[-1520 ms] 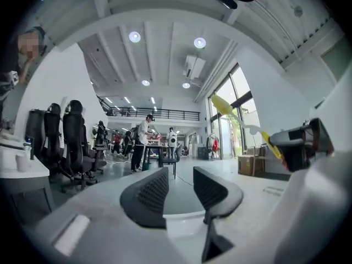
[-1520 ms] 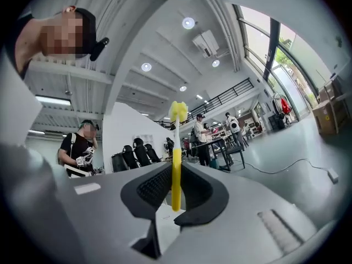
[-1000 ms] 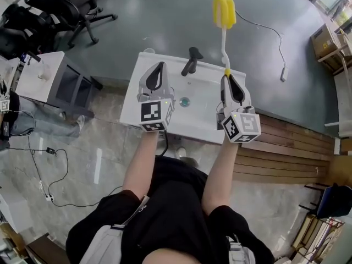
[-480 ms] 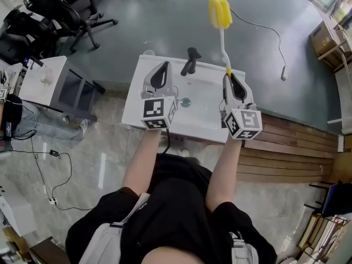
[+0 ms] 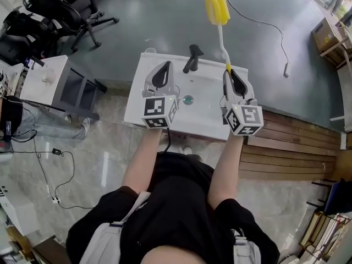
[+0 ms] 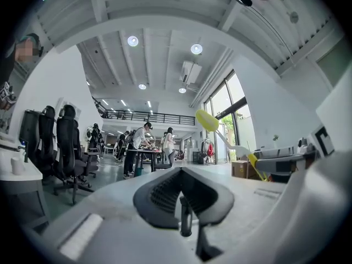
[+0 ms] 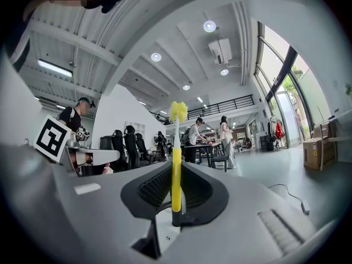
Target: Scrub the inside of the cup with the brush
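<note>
— Where's the brush (image 5: 221,34)?
— Clamped in my right claw (image 5: 229,72), its yellow head past the white sink (image 5: 209,120), over grey floor (image 5: 159,21). My left claw (image 5: 164,66) is closed, empty. Office chairs (image 5: 60,7) stand far left.

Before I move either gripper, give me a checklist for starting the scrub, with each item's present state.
1. Brush gripped: ok. The right gripper is shut on its yellow handle end.
2. Sponge head free: ok. It points away, past the sink, touching nothing.
3. Cup in the left gripper: not ok. Its jaws are together with nothing between them.
4. Cup located: cannot tell. A small round thing at the sink's far left corner may be it.
5. Faucet out of the way: ok. It stands at the back rim, between the two grippers and touching neither.
</note>
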The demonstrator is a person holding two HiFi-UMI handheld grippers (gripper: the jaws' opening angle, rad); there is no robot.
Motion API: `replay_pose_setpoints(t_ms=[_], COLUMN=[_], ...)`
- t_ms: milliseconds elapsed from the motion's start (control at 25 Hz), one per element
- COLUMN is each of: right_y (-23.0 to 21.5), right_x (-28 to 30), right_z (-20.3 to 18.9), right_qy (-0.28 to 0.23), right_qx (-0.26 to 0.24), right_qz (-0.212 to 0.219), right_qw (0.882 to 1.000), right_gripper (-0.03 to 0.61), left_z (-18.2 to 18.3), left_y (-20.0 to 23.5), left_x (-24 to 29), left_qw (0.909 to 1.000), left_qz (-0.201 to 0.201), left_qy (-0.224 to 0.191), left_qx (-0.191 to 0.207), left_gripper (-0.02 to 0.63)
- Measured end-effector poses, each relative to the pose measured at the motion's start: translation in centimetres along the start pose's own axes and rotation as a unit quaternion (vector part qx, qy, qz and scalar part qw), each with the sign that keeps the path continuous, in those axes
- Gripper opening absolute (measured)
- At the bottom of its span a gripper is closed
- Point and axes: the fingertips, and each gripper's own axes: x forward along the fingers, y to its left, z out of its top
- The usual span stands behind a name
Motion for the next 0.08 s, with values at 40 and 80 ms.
replay_pose_setpoints(t_ms=[40,80], right_y=[0.0,0.0], right_x=[0.1,0.19], right_z=[-0.06,-0.13], right_qy=[0.001,0.002], right_qx=[-0.001,-0.001], right_qz=[0.001,0.003], right_qw=[1.0,1.0], right_gripper=[0.049,0.049], left_z=[-0.06,-0.12], left_y=[0.01,0.02], left_x=[0.01,0.02], left_qw=[1.0,1.0], left_qz=[0.0,0.001], left_qy=[0.001,0.003], left_qx=[-0.001,-0.001], left_gripper=[0.0,0.001])
